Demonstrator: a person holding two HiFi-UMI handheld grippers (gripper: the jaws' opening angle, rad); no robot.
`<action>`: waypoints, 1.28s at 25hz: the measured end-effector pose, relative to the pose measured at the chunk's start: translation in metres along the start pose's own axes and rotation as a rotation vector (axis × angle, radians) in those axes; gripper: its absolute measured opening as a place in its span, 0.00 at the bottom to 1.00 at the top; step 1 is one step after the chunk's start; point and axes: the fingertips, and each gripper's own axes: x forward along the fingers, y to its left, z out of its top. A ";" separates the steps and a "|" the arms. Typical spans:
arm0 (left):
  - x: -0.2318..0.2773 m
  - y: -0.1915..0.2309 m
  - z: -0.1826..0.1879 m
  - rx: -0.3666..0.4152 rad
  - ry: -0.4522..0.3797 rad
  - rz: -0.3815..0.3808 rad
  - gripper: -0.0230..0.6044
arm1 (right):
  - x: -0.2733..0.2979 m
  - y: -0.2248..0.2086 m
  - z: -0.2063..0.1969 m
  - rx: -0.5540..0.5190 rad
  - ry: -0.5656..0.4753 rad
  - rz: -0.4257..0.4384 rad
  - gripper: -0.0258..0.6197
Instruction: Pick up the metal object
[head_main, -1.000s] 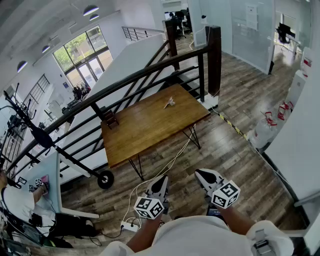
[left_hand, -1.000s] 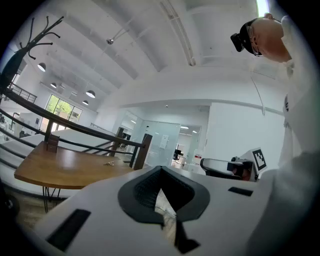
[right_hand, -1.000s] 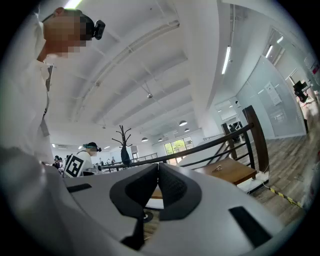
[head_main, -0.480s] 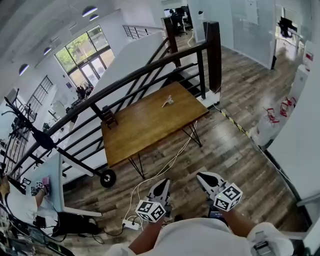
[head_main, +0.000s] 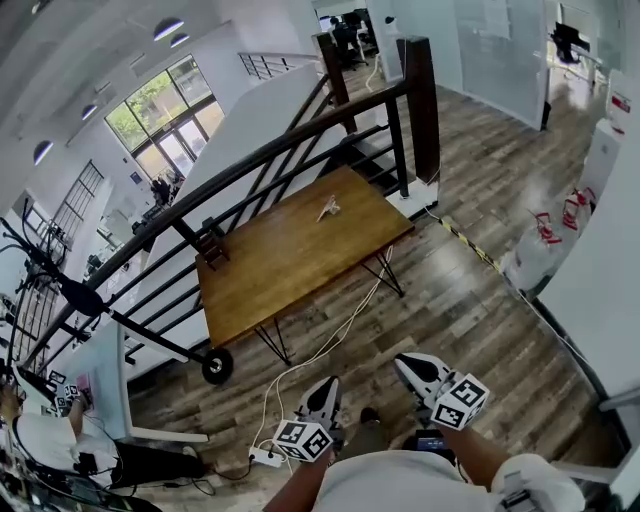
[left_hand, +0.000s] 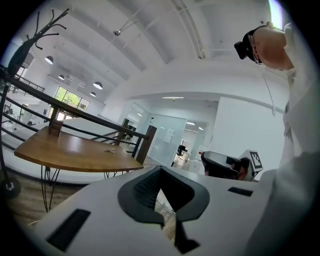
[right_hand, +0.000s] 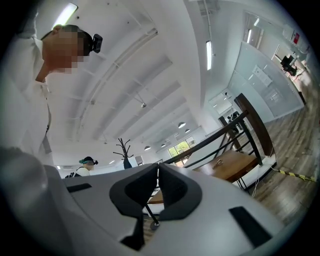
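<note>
The metal object (head_main: 326, 209) is a small pale piece lying near the far edge of the wooden table (head_main: 290, 270), several steps ahead of me. It shows tiny in the left gripper view (left_hand: 111, 149) and in the right gripper view (right_hand: 218, 161). My left gripper (head_main: 327, 384) and right gripper (head_main: 402, 360) are held low in front of my body, far short of the table. The left gripper (left_hand: 160, 169) has its jaw tips together and nothing between them. The right gripper (right_hand: 157, 165) is shut and empty too.
A dark railing (head_main: 300, 135) runs behind the table, with a stairwell beyond. A small dark wooden item (head_main: 212, 240) stands at the table's left end. White cables and a power strip (head_main: 264, 456) lie on the wood floor by my feet. A person (head_main: 40, 430) sits at the far left.
The head view has shifted: the table sits slightly higher and further left, and both grippers appear lower in the picture. Both stay shut and empty.
</note>
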 end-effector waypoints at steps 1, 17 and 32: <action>0.007 0.005 0.000 -0.006 -0.001 0.002 0.05 | 0.004 -0.007 0.002 0.001 -0.003 -0.003 0.08; 0.143 0.138 0.103 -0.025 -0.115 -0.049 0.05 | 0.169 -0.098 0.048 -0.097 0.013 -0.041 0.08; 0.210 0.228 0.122 -0.090 -0.120 -0.077 0.05 | 0.273 -0.153 0.056 -0.080 0.025 -0.067 0.08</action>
